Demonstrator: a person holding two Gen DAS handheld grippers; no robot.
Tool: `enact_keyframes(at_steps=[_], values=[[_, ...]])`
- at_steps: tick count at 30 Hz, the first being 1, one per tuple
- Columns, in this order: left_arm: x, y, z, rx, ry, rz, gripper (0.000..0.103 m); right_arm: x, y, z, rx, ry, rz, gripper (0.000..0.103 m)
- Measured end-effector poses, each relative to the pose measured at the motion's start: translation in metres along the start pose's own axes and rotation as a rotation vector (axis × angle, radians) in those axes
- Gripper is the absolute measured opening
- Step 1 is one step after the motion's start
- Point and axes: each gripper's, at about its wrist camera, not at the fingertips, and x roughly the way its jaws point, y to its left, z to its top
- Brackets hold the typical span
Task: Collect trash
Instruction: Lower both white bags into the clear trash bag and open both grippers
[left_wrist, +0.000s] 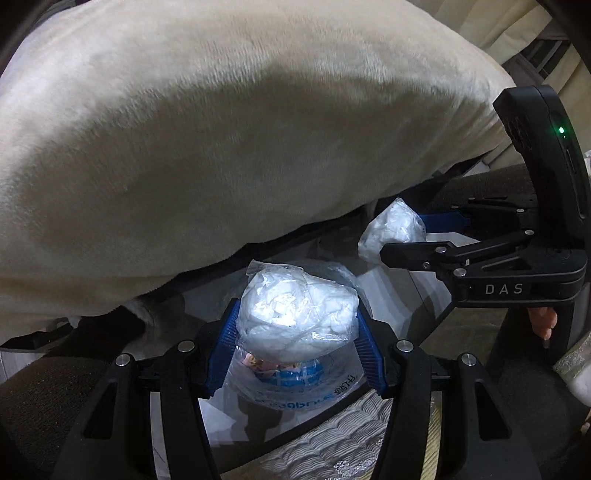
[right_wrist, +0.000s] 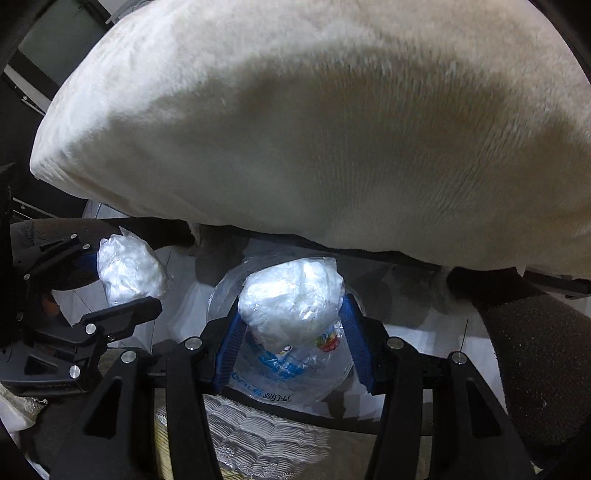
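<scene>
My left gripper (left_wrist: 297, 325) is shut on a crumpled wad of clear plastic wrap with white paper inside (left_wrist: 295, 308); it also shows at the left of the right wrist view (right_wrist: 129, 271). My right gripper (right_wrist: 291, 317) is shut on a second such wad (right_wrist: 290, 302), which shows at the right of the left wrist view (left_wrist: 393, 227). Both wads hang over a clear plastic bag with blue print (left_wrist: 291, 380) (right_wrist: 284, 369) that lies open below the grippers.
A big cream plush cushion (left_wrist: 240, 129) (right_wrist: 332, 122) fills the upper half of both views, close ahead. A dark upholstered seat edge (right_wrist: 535, 343) lies at the right. A pale patterned mat (left_wrist: 325, 443) lies under the bag. The floor is pale tile (left_wrist: 391, 306).
</scene>
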Motion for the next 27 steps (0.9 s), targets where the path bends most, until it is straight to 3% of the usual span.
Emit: enact_keyframes(at_steps=[9,16,23,25,26,27], values=[[0.076,0.012,0.000,-0.013,0.215,0.009,0.057,0.058,-0.027,0.000,0.084,0.171,-0.019,0.052],[0.115,0.018,-0.007,-0.038,0.326,-0.005,0.057,0.094,-0.035,-0.008,0.101,0.272,-0.030,0.052],[0.139,0.025,-0.017,-0.061,0.411,-0.033,0.060,0.112,-0.032,-0.009,0.103,0.316,-0.047,0.053],[0.140,0.023,-0.018,-0.052,0.419,-0.023,0.069,0.114,-0.032,-0.009,0.108,0.317,-0.062,0.060],[0.140,0.022,-0.018,-0.049,0.417,-0.010,0.083,0.114,-0.032,-0.008,0.113,0.321,-0.066,0.068],[0.139,0.021,-0.018,-0.053,0.420,-0.021,0.087,0.113,-0.034,-0.008,0.116,0.325,-0.077,0.081]])
